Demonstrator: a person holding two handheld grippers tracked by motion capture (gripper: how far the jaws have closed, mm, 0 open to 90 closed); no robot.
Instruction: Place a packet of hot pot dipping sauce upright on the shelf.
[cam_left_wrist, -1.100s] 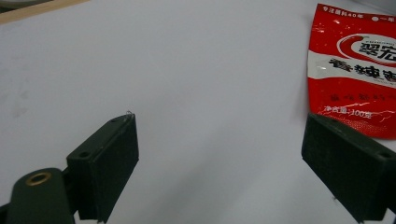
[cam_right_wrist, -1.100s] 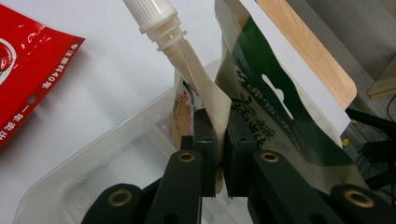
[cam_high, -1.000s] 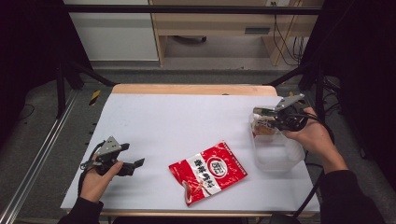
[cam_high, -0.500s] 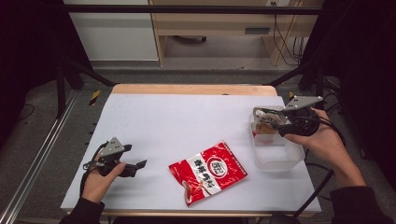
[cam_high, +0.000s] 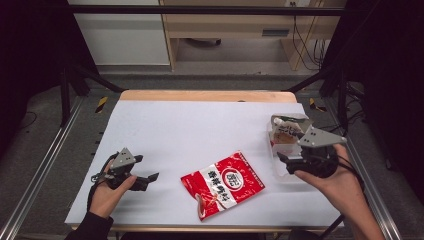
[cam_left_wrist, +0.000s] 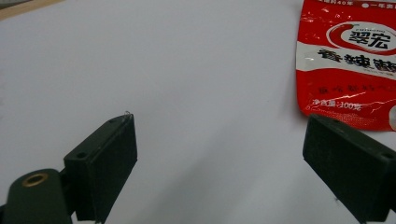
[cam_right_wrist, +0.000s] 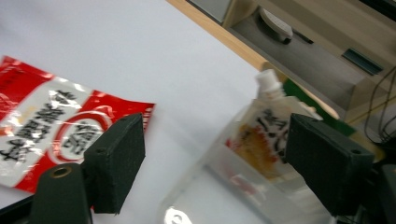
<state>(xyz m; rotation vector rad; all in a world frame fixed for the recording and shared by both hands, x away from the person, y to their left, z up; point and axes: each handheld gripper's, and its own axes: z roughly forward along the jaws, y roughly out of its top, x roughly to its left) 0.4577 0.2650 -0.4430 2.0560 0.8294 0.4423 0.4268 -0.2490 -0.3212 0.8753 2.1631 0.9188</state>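
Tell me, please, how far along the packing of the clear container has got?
One spouted pouch already stands in the clear container. The right gripper, whose jaws have just been opening, hangs empty beside it. The red packet lies on the table, untouched; the left gripper waits open nearby.

Right gripper (cam_right_wrist: 212, 172) w/ jaws wide apart, just been opening, nothing between. Red packet (cam_right_wrist: 42, 140) at 9 o'clock. Spout pouch (cam_right_wrist: 261, 135) in clear box (cam_right_wrist: 205, 196), 3 o'clock.
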